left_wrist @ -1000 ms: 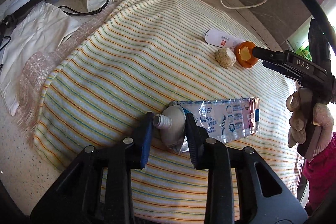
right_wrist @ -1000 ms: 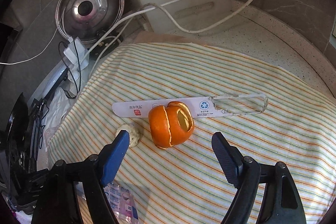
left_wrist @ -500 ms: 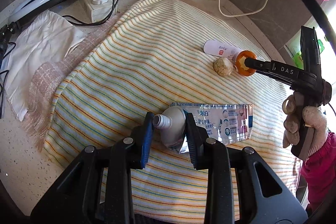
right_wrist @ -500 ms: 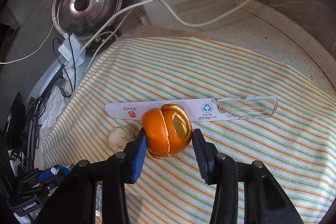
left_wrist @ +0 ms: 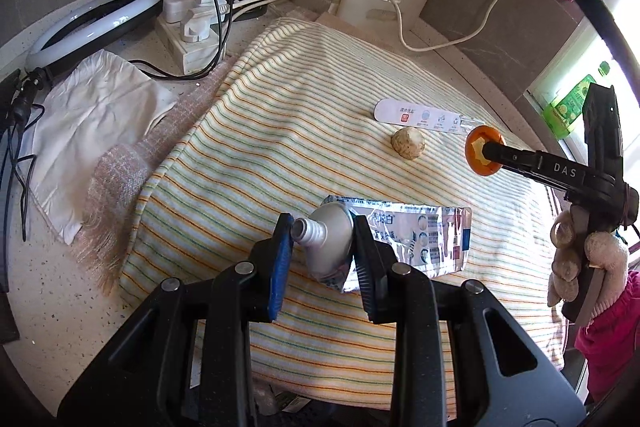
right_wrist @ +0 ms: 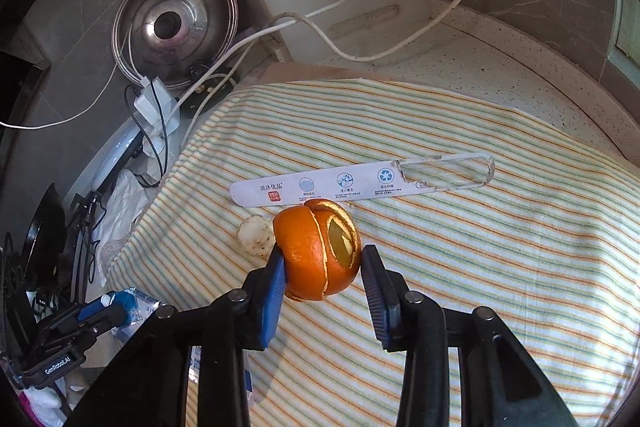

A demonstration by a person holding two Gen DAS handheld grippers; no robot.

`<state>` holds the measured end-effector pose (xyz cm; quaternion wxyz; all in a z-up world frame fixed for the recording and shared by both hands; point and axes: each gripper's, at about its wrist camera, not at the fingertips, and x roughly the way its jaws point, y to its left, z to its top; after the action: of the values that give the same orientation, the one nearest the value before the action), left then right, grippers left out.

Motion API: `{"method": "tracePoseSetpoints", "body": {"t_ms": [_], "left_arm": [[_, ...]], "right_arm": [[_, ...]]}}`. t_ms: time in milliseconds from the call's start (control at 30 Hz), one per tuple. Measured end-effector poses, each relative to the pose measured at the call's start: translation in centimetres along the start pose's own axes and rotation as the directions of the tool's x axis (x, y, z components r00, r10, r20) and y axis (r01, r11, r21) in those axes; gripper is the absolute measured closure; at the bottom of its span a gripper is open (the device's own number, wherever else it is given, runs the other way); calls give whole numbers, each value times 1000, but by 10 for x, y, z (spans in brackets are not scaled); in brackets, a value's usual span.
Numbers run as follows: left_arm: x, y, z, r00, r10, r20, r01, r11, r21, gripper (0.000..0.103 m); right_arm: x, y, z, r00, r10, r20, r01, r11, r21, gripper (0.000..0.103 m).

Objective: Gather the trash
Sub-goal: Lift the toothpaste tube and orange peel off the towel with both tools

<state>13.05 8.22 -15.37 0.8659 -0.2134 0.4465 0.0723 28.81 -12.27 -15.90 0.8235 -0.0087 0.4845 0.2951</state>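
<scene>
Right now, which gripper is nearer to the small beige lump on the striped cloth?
Right. The right gripper, closed on the orange peel, sits beside the lump; the left gripper grips the toothpaste tube farther away.

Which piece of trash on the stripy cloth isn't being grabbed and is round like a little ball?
The small beige lump. It lies loose beside the long white package, which is flat. The orange peel and the squashed tube are each held in a hand-held gripper.

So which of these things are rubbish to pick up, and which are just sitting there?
Rubbish:
- squashed silver toothpaste tube, in the left gripper
- curled orange peel, in the right gripper, whose jaws have just been closing on it
- small beige crumpled lump
- long white torn packaging strip

Just lying about:
- striped cloth
- white power strip
- round metal lid
- white paper towel
</scene>
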Motion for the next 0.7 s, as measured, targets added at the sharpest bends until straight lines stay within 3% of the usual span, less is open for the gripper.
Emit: {"method": "tracePoseSetpoints", "body": {"t_ms": [700], "left_arm": [[-73,46,-43,999,-30,22,29,998,55,74]], "right_arm": [[-76,57,-86,998,8,54,-11,999,39,65]]}}
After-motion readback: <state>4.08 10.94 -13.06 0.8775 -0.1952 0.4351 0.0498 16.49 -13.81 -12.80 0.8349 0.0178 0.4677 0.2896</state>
